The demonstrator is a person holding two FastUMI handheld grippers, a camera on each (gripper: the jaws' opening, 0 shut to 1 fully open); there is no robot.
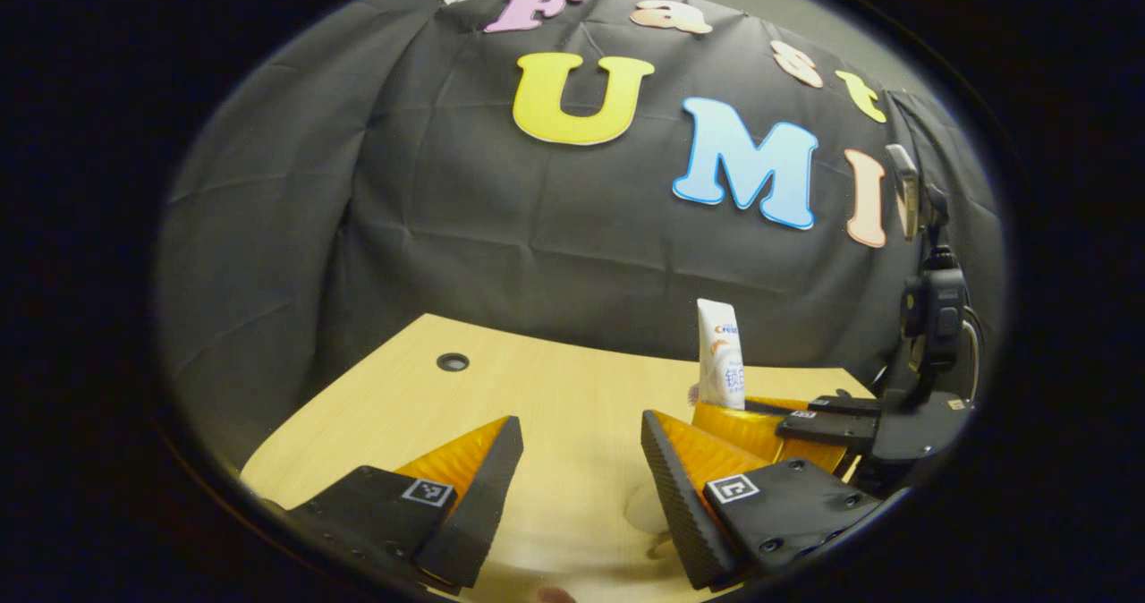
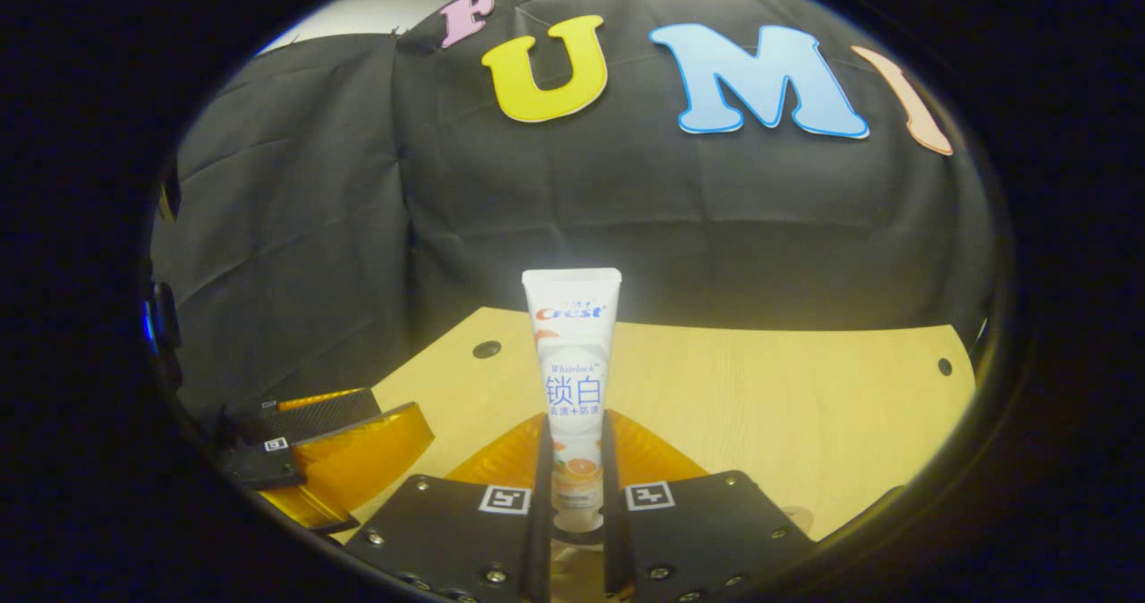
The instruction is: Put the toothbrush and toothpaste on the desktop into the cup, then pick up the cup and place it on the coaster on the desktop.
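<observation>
Black cloth is hung behind the pale wooden desktop (image 2: 805, 388), in which small round holes (image 1: 453, 361) can be seen. The white toothpaste (image 2: 572, 379) is held upright above the desktop, squeezed between both fingers of the right gripper (image 2: 572, 496). The left gripper (image 1: 581, 487) is held wide open with nothing between its fingers.

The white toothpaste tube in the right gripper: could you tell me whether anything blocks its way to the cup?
The right gripper holds the white toothpaste tube upright above the wooden desktop. No cup is visible, so its path cannot be judged.
</observation>
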